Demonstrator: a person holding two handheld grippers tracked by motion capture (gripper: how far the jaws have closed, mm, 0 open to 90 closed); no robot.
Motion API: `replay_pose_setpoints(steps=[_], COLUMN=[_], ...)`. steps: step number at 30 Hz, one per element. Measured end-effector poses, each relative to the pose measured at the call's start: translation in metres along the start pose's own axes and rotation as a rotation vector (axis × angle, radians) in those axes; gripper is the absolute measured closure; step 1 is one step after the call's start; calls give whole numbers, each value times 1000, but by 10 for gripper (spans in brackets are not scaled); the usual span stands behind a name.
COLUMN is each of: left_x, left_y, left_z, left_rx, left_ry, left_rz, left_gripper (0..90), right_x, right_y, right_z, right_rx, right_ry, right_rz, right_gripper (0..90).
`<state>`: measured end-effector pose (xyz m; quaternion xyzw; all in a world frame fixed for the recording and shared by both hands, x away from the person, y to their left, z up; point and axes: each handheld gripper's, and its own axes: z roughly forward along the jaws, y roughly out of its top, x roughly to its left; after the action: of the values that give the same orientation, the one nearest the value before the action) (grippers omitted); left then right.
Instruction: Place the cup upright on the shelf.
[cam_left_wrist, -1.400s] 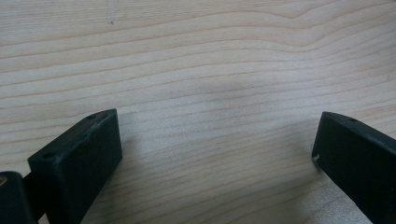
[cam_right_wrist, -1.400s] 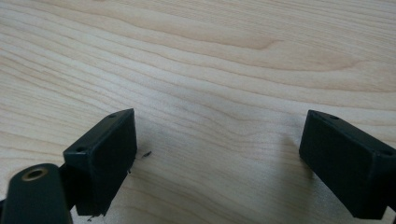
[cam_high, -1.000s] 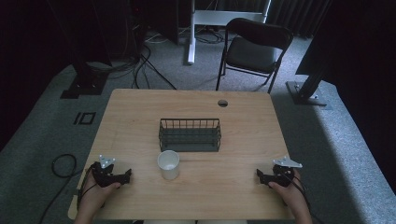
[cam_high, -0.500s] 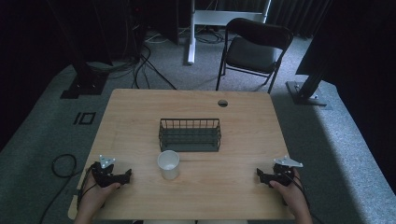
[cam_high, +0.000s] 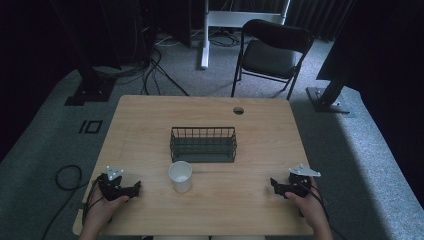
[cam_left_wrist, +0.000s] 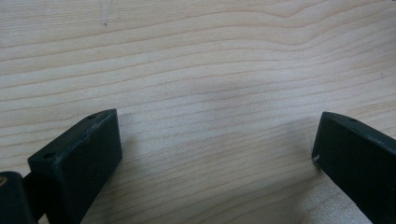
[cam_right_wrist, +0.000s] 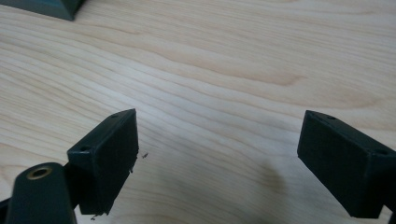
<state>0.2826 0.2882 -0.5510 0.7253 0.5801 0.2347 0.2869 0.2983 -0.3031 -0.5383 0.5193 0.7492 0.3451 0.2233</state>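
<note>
Overhead, the left gripper (cam_high: 131, 189) and right gripper (cam_high: 276, 184) rest at the table's (cam_high: 150, 120) near corners, the white cup (cam_high: 180, 176) standing untouched between them before the wire basket (cam_high: 203, 144). Both gripper views show jaws spread wide over bare wood, so nothing seems begun.

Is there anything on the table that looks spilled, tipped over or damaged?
Nothing stands out. The white cup stands upright in front of the wire basket, which sits square on the table. No spill shows.
</note>
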Motion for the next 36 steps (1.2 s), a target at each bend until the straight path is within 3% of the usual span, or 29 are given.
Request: replay_pose_setpoints(steps=[16,36], left_x=[0,0], left_y=[0,0], left_z=[0,0], left_rx=[0,0], left_ry=[0,0], left_rz=[0,0], left_gripper=[18,18], right_x=[29,73], right_y=[22,46], right_z=[-5,-10], right_rx=[-61,-121], right_ry=[81,184], right_rz=[-65,-186], right_gripper=[116,117])
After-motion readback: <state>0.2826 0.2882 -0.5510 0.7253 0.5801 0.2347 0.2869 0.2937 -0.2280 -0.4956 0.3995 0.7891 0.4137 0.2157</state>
